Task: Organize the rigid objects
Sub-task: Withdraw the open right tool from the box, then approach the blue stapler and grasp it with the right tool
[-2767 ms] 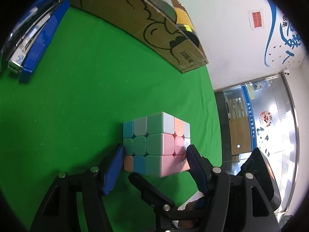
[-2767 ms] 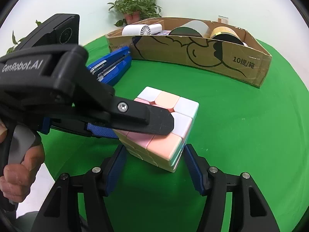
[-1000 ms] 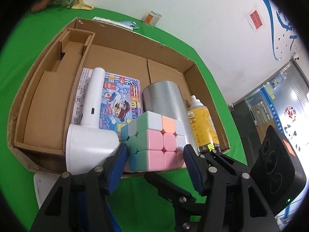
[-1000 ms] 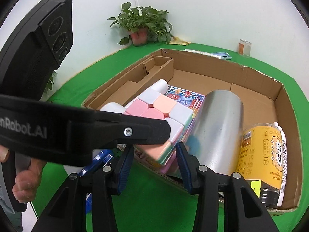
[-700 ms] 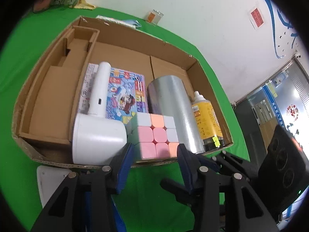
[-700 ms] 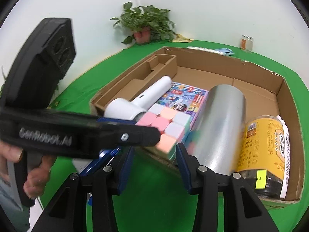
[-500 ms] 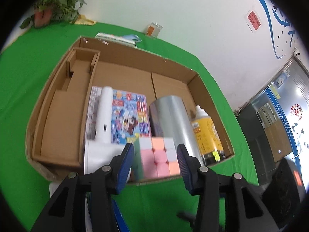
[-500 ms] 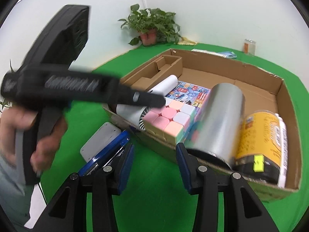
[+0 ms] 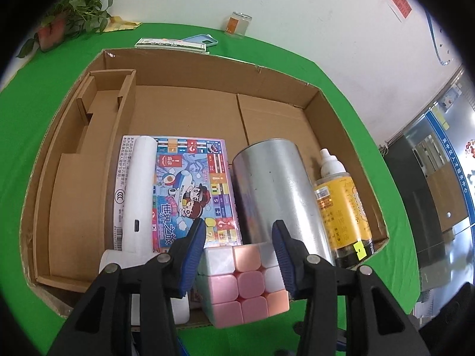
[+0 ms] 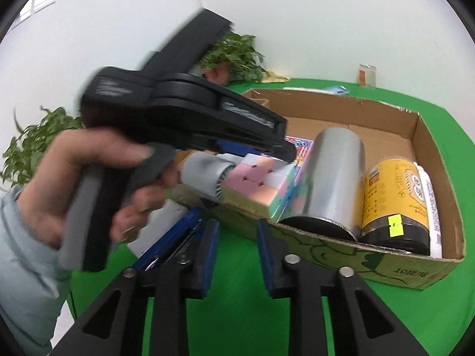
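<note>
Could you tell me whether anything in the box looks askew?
Yes: the pastel cube sits tilted by the near wall of the cardboard box, wedged between the white device and silver can, not flat.

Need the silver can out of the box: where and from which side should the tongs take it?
Grip the silver can across its far half, from above. It lies on its side, the cube beside its near left, the yellow bottle along its right; farther back only the flat game box and the bottle's thin neck flank it, probably leaving room.
</note>
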Motion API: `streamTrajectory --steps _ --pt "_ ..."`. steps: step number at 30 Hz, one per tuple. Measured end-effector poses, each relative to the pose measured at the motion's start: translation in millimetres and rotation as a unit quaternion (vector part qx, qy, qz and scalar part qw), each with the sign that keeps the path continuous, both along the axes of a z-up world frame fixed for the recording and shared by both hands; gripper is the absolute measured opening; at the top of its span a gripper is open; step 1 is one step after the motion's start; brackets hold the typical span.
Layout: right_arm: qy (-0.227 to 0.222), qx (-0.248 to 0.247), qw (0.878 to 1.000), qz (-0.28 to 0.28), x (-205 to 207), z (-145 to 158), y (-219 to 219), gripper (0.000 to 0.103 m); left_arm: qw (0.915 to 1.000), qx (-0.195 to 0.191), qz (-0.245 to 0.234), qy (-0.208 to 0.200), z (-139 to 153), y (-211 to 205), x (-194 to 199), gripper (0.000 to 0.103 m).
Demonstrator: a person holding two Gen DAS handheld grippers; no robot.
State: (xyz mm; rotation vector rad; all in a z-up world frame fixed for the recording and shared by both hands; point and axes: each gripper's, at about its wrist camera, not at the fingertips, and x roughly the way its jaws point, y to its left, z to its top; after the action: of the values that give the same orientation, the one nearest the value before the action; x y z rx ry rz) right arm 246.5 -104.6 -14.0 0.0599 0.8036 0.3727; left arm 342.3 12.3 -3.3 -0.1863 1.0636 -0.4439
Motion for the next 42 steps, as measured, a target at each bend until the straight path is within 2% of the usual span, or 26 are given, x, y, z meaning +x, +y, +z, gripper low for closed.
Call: streamTrajectory --steps 3,6,9,11,12,13,15,17,18,20,21,22,23,24,25,26,27,29,31,33,35,37,38,39,41,42 --pt "0.014 0.021 1.0 -0.003 12.8 -8.5 -1.7 0.009 1.0 -0.004 0.004 0.007 -2.0 1.8 -1.5 0.046" --pt "0.018 0.027 0.999 -0.01 14.6 -12.8 -2.1 0.009 0.9997 -0.015 0.01 0.019 -5.0 6.0 0.4 0.047" --pt "0.011 0.015 1.0 -0.022 3.3 -12.7 -2.4 0.013 0.9999 -0.014 0.006 0.003 0.1 7.3 -4.7 0.045" --pt "0.002 -0.01 0.999 -0.04 -10.8 -11.1 -1.7 0.039 0.9982 -0.009 0.004 -0.059 18.9 11.2 -23.3 0.046" --pt "-0.014 -0.022 0.998 -0.052 -22.0 -9.0 -1.2 0.069 0.9944 0.003 0.006 -0.105 32.7 13.5 -38.5 0.048" --pt "-0.032 -0.027 0.997 -0.058 -31.7 -7.5 -1.8 0.092 0.9888 0.017 0.012 -0.148 45.4 15.6 -55.1 0.053" --pt "-0.062 -0.038 0.995 -0.065 -49.5 -2.8 -0.4 0.096 0.971 0.038 0.039 -0.233 67.6 23.4 -90.6 0.098" --pt "-0.074 -0.051 0.994 -0.069 -63.7 -0.3 2.2 0.096 0.952 0.046 0.066 -0.295 80.4 33.9 -119.4 0.102" --pt "-0.076 -0.055 0.993 -0.072 -68.3 0.0 3.0 0.096 0.9478 0.057 0.071 -0.305 83.5 36.9 -128.1 0.102" --pt "-0.08 -0.049 0.993 -0.069 -78.0 1.2 3.9 0.08 0.9501 0.096 0.074 -0.288 83.7 46.3 -142.7 0.101" --pt "-0.082 -0.046 0.993 -0.067 -82.5 2.5 5.2 0.047 0.9511 0.099 0.078 -0.282 82.3 49.6 -146.7 0.082" --pt "-0.079 -0.051 0.993 -0.065 -87.0 3.0 7.9 0.028 0.9574 0.095 0.078 -0.261 75.1 57.4 -154.3 0.062" --pt "-0.078 -0.053 0.994 -0.063 -89.6 2.9 9.7 0.029 0.9644 0.089 0.073 -0.238 68.1 61.4 -156.4 0.025" --pt "-0.08 -0.051 0.994 -0.059 -94.0 4.0 12.8 0.03 0.9709 0.08 0.069 -0.215 60.3 64.7 -158.0 0.018" --pt "-0.08 -0.045 0.994 -0.058 -99.1 5.0 15.3 0.04 0.9751 0.073 0.073 -0.196 51.6 70.5 -162.3 0.018" --pt "-0.078 -0.04 0.994 -0.059 -101.5 4.6 16.6 0.054 0.9764 0.069 0.082 -0.187 41.7 75.8 -169.0 0.028" --pt "-0.072 -0.029 0.995 -0.06 -104.1 2.8 17.7 0.096 0.9777 0.069 0.091 -0.176 31.2 80.0 -174.4 0.058" --pt "-0.067 -0.007 0.997 -0.047 -111.8 1.7 20.6 0.101 0.9784 0.073 0.113 -0.156 13.7 84.5 -183.6 0.095" --pt "-0.045 0.002 0.999 -0.025 -116.4 -4.6 27.7 0.101 0.9834 0.027 0.12 -0.133 -2.4 92.3 -192.6 0.094" --pt "-0.029 0.005 1.0 -0.01 -119.7 -10.9 33.5 0.101 0.991 -0.014 0.109 -0.076 -21.5 94.5 -191.1 0.094" --pt "-0.019 0.001 1.0 0.003 -126.0 -15.4 39.1 0.101 0.9924 -0.022 0.112 -0.045 -36.1 92.1 -193.2 0.092" --pt "-0.017 -0.006 1.0 0.012 -133.9 -18.6 42.9 0.101 0.9943 -0.015 0.102 -0.027 -48.8 85.8 -191.7 0.08" --pt "-0.016 -0.008 1.0 0.014 -137.7 -19.5 43.7 0.101 0.9955 -0.009 0.093 -0.011 -56.0 81.6 -187.8 0.067" --pt "-0.014 -0.009 1.0 0.015 -140.7 -22.0 44.2 0.101 0.996 -0.006 0.089 0.001 -61.3 79.2 -185.5 0.06" --pt "-0.008 -0.01 1.0 0.015 -148.6 -25.3 41.9 0.101 0.995 0.009 0.099 0.01 -70.0 77.7 -184.0 0.052" --pt "-0.007 -0.011 1.0 0.012 -150.4 -26.6 39.7 0.101 0.9946 -0.007 0.102 0.016 -72.0 79.7 -182.9 0.05"
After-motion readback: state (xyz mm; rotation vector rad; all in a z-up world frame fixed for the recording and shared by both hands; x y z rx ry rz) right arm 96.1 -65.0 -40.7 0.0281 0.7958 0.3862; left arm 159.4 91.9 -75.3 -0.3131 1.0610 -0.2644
